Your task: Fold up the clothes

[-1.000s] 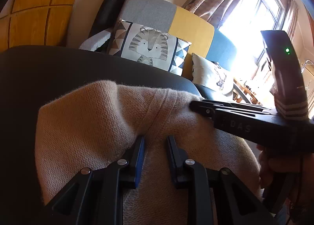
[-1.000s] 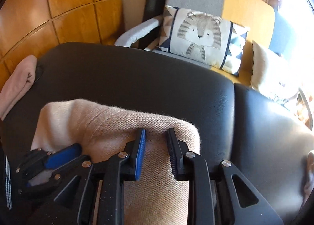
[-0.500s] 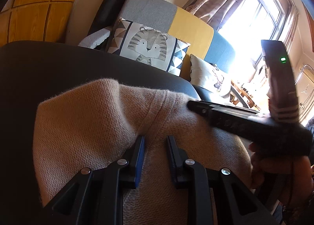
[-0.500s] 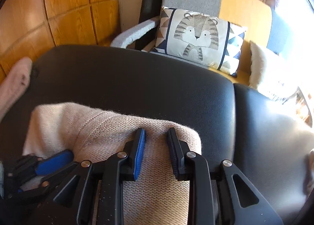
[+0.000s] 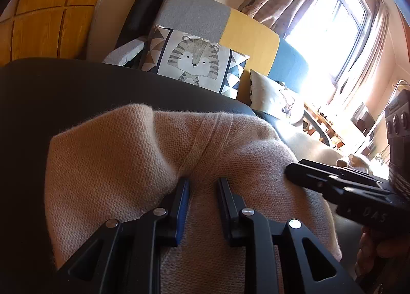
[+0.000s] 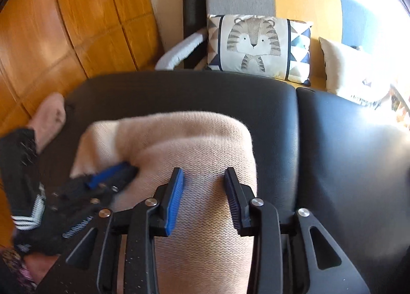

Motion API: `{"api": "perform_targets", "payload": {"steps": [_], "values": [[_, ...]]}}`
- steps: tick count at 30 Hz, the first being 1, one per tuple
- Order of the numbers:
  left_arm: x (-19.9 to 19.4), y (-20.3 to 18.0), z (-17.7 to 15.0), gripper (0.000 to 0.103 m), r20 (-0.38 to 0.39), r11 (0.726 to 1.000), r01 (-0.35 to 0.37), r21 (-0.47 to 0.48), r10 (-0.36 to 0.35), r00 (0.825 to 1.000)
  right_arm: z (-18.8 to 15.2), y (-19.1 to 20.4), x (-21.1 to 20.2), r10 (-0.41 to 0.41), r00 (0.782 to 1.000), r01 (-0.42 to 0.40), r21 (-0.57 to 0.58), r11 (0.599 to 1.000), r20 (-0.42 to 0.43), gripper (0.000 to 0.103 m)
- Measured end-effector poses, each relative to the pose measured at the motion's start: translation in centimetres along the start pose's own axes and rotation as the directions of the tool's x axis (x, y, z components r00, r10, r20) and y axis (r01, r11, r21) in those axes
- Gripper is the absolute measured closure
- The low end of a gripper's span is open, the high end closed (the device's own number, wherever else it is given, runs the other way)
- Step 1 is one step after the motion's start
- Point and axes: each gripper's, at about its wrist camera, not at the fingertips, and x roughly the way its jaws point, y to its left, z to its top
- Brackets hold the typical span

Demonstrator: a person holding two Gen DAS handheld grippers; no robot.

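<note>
A beige knit sweater [image 5: 143, 160] lies folded on the black seat [image 6: 333, 140]. The left gripper [image 5: 202, 183] has its fingers clamped on a pinched ridge of the knit. At 3 o'clock from it, the right gripper [image 6: 203, 176] has just been opening; its fingers stand apart over the sweater, the cloth flat between them.

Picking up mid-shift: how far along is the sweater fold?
Done: the beige sweater lies doubled over on the black seat. In hand: the left tongs pinch a bunched ridge of knit; the right tongs have just been opening, pads off the fabric. Left: release, and the pink garment waits beside.
</note>
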Motion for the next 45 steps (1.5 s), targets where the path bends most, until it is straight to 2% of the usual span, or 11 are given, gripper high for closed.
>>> {"api": "perform_targets", "payload": {"steps": [3,9,13,15,19,22,28,34,36,41,45], "values": [[-0.3,0.2,-0.1,0.079,-0.004,1.000,-0.005,-0.002,0.005,1.000,-0.5,-0.9,1.1,-0.012,1.000,0.012,0.024,1.000,-0.013,0.040],[-3.2,1.4,0.3,0.080,0.003,0.994,-0.066,-0.089,0.067,0.998,-2.2,-5.9,0.8,0.209,0.978,-0.205,0.323,0.924,0.022,0.034],[-5.5,3.1,-0.1,0.080,0.052,0.983,-0.143,-0.118,0.150,0.987,-2.6,-5.0,-3.6,0.145,0.977,-0.181,0.257,0.949,0.155,0.034],[-5.0,4.0,-0.6,0.080,0.004,0.977,-0.185,-0.104,0.186,0.983,-2.8,-4.1,-5.9,0.109,0.971,-0.152,0.194,0.969,0.214,0.034],[-4.7,4.9,-1.8,0.079,-0.010,0.975,-0.187,-0.121,0.187,0.982,-2.5,-1.3,-6.9,0.105,0.973,-0.116,0.039,0.993,0.206,0.067],[-4.9,4.9,-2.3,0.079,-0.002,0.975,-0.193,-0.111,0.194,0.981,-2.5,0.3,-5.7,0.132,0.980,-0.127,-0.048,0.991,0.149,0.080],[-5.3,5.3,-3.1,0.078,0.000,0.976,-0.185,-0.114,0.186,0.983,-3.9,1.8,-2.3,0.113,0.992,-0.109,-0.094,0.990,0.047,0.081],[-7.2,5.0,-4.3,0.078,0.003,0.967,-0.209,-0.148,0.212,0.977,-4.7,1.9,-3.0,0.109,0.990,-0.100,-0.105,0.989,0.092,0.081],[-7.8,4.9,-4.8,0.078,0.004,0.966,-0.205,-0.157,0.208,0.978,-5.0,2.6,-4.6,0.160,0.978,-0.142,-0.137,0.980,0.130,0.081],[-8.0,5.1,-5.9,0.077,-0.015,0.965,-0.200,-0.168,0.201,0.980,-6.7,4.3,-4.6,0.208,0.977,-0.193,-0.223,0.955,0.044,0.081],[-8.0,5.6,-7.0,0.057,-0.012,0.958,-0.217,-0.186,0.218,0.976,-8.5,3.5,-2.5,0.188,0.982,-0.190,-0.212,0.959,-0.029,0.082]]}}
